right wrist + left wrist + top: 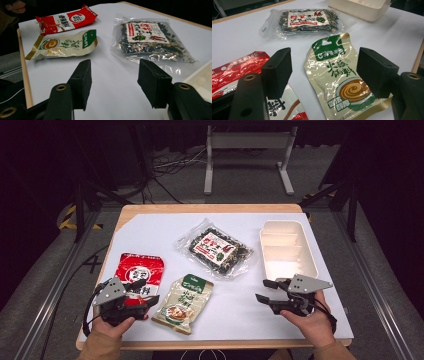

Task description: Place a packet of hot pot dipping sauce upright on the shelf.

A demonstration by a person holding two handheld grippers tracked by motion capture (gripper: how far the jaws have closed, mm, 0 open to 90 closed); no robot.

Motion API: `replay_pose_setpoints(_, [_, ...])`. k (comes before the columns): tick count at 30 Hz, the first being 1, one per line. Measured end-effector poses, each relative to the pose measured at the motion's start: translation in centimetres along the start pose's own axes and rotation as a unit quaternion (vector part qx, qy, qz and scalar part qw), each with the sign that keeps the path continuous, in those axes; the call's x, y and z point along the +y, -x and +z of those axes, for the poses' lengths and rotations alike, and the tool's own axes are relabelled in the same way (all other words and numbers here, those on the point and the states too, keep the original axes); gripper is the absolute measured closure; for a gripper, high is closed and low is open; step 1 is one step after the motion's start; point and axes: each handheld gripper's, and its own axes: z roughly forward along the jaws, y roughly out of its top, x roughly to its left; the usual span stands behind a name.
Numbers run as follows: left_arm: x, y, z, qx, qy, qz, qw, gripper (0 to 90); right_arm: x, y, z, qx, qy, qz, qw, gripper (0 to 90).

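Note:
Three food packets lie on the white table sheet (150, 227): a red and white pouch (141, 271) at the left, a cream and green pouch (184, 302) beside it, and a clear bag of dark dried food (216, 248) farther back. A cream compartment box (286, 249) stands at the right. My left gripper (149, 291) hovers over the red pouch's near end, open, nothing between its jaws; its own view shows the cream and green pouch (337, 77) ahead. My right gripper (263, 290) is open over bare sheet, in front of the box, pointing left toward the packets (65, 45).
The table's wooden edge (210, 343) runs along the front. A grey metal stand (247, 150) and loose cables (167, 165) are on the floor behind the table. Dark frame rails run along both sides.

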Motion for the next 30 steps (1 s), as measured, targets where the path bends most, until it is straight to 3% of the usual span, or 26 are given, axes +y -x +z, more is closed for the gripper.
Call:
replay_pose_setpoints(3, [0.0,0.0,-0.1,0.002,0.003,-0.003,1.0000,28.9,0.3,-0.2,0.5,0.013,-0.010,0.014,0.9998,43.6])
replay_pose_setpoints(8, [0.0,0.2,-0.1,0.003,0.000,0.000,1.0000,28.9,1.3,-0.7,1.6,0.022,-0.023,-0.002,0.9995,41.0])
replay_pose_setpoints(21, [-0.6,0.2,-1.0,0.012,0.003,-0.007,0.9999,29.1,3.9,-0.8,4.2,0.041,-0.048,-0.017,0.9979,35.8])
replay_pose_setpoints(30, [-0.8,0.1,-1.0,0.015,0.002,-0.013,0.9998,29.7,5.6,-1.1,6.0,0.050,-0.049,-0.022,0.9973,35.5])
